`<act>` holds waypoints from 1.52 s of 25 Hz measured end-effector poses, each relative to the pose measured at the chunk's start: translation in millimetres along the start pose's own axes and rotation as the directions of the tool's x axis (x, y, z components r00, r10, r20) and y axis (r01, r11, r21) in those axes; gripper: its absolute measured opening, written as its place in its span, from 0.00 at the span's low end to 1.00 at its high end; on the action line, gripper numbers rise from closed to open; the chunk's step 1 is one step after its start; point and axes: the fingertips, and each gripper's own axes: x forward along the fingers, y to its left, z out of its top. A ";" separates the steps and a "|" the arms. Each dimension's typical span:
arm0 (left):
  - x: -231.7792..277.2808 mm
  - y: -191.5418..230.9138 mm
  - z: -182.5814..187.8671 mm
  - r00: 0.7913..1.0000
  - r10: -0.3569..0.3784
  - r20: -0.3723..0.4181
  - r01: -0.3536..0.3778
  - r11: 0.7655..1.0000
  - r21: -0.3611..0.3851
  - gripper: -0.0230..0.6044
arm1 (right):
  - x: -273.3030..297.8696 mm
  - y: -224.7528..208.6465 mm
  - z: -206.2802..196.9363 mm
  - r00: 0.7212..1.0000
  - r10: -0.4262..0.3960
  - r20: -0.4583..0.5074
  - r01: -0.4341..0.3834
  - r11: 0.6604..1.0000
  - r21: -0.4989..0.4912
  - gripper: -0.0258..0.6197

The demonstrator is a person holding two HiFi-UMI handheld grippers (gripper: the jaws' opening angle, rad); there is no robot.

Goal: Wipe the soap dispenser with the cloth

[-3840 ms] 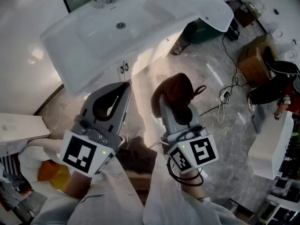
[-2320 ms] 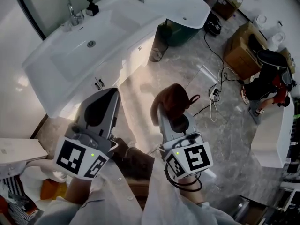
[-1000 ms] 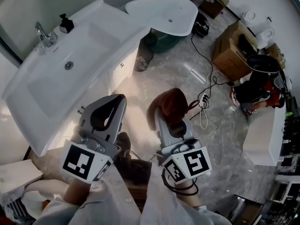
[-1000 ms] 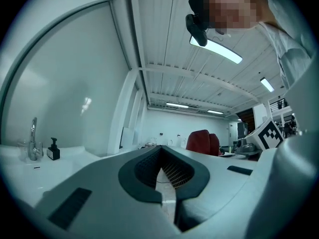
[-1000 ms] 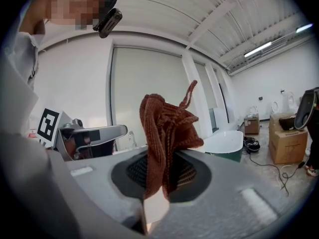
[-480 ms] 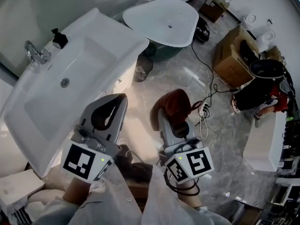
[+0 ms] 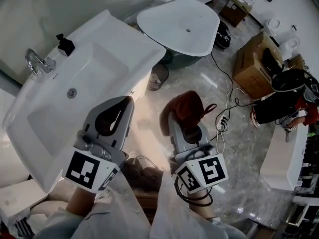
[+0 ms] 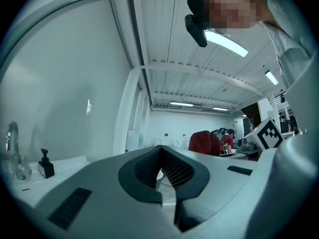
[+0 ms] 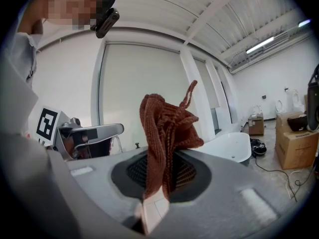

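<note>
Soap dispenser (image 7: 65,45) and cloth (image 7: 187,103) are well apart: one stands far ahead of your left gripper (image 7: 127,100) and off to its left, the other is in your right gripper (image 7: 180,114).

The largest thing ahead of both grippers is the white washbasin unit (image 7: 130,44), smooth and glossy, rectangular with a sunken bowl. Your left gripper covers part of its near edge. Beyond the right gripper sits a white oval tub (image 7: 179,19), rounded and equally glossy.

Your left gripper is grey plastic. Its jaw tips meet, and the dark ribbed pads leave only a teardrop hollow behind them with nothing in it.

Your right gripper's jaws are pinched on the cloth, a rust-red, coarse ribbed knit, bunched up. Its long axis runs along the jaws and points outward past the tips, ending in a thin loop. In the head view it hides those tips.

A curved chrome faucet (image 7: 37,62) rises at the basin's back ledge. Just beside it stands the dispenser, small and dark, a squat blocky body with a pump on top, upright, long axis vertical. The left gripper view shows it low at the left (image 8: 46,166). It is too small to tell which way its nozzle points.
</note>
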 end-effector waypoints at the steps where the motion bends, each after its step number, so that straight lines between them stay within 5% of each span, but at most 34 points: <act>1: 0.6 4.9 -0.9 1.000 0.009 -0.001 -0.009 1.000 -0.002 0.03 | 5.0 0.6 -0.2 1.000 0.008 0.000 -0.008 1.000 0.000 0.13; 19: -32.5 64.0 3.3 0.987 0.155 0.029 -0.154 0.987 -0.036 0.03 | 52.8 27.3 3.8 0.995 0.092 -0.031 -0.094 0.994 -0.060 0.13; 25: -46.0 89.6 3.4 0.967 0.252 0.043 -0.249 0.966 -0.063 0.03 | 79.4 37.8 7.3 0.987 0.154 -0.043 -0.159 0.978 -0.135 0.13; 38: -18.0 134.3 13.9 0.915 0.398 0.064 -0.396 0.917 -0.045 0.03 | 160.2 34.7 22.4 0.941 0.336 -0.039 -0.339 0.933 -0.123 0.13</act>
